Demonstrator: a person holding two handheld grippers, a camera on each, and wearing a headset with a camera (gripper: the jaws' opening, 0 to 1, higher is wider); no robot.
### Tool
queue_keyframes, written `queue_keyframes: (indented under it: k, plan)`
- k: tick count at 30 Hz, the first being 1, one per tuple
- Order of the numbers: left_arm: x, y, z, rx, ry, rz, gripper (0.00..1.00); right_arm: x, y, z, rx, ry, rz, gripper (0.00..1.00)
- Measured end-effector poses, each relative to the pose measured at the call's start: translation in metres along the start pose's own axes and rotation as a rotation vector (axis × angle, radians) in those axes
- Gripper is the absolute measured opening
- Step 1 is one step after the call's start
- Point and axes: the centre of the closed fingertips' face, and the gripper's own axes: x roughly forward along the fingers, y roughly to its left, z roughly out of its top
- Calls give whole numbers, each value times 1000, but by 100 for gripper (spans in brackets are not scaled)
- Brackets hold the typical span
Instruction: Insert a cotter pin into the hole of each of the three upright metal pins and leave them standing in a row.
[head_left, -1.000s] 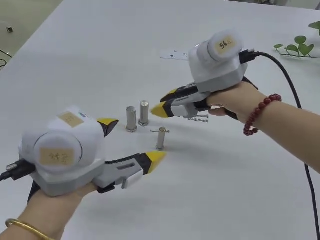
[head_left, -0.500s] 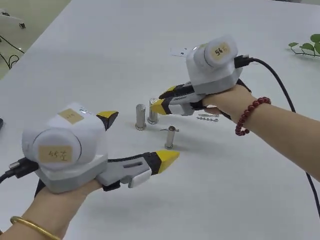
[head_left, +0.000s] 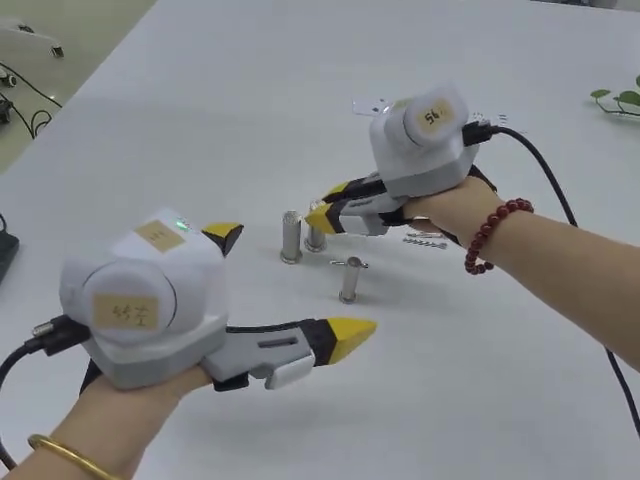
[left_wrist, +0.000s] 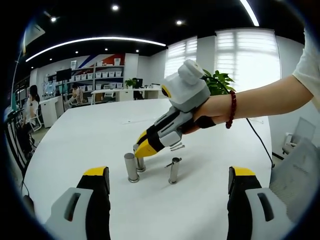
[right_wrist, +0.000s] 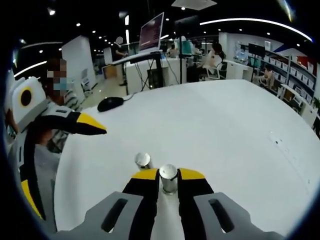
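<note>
Your right gripper (head_left: 328, 204) is closed on a short upright steel pin (right_wrist: 168, 180): in the right gripper view the two yellow-tipped jaws sit against either side of its head, low in the centre of the frame. A second bare steel pin (right_wrist: 143, 161) stands just beyond it, up and to the left. In the head view a third steel pin (head_left: 349, 280) stands apart, lower right of the pair, with a thin wire cotter pin (head_left: 349, 263) already crosswise through its top. Your left gripper (head_left: 288, 285) is spread wide and holds nothing, at the lower left and well short of all three pins. The loose wire cotter pins (head_left: 425, 240) lie flat on the white tabletop (head_left: 200, 120) to the right of the pins, beneath your right wrist, long axis across the frame. Assessment: the free gripper lies on the far side of the standing pins from its supply.
</note>
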Motion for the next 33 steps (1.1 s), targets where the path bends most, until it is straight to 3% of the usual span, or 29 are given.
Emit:
queue_keyframes:
  k: [17, 23, 33]
  plan:
    - [0, 2, -2, 0, 11, 6, 97, 2, -9, 1, -33, 13, -42, 13]
    - [-1, 1, 0, 3, 11, 5, 97, -5, -14, 3, -18, 8, -58, 13]
    - [-3, -4, 2, 5, 18, -6, 94, -25, -21, -13, 6, 29, -108, 13]
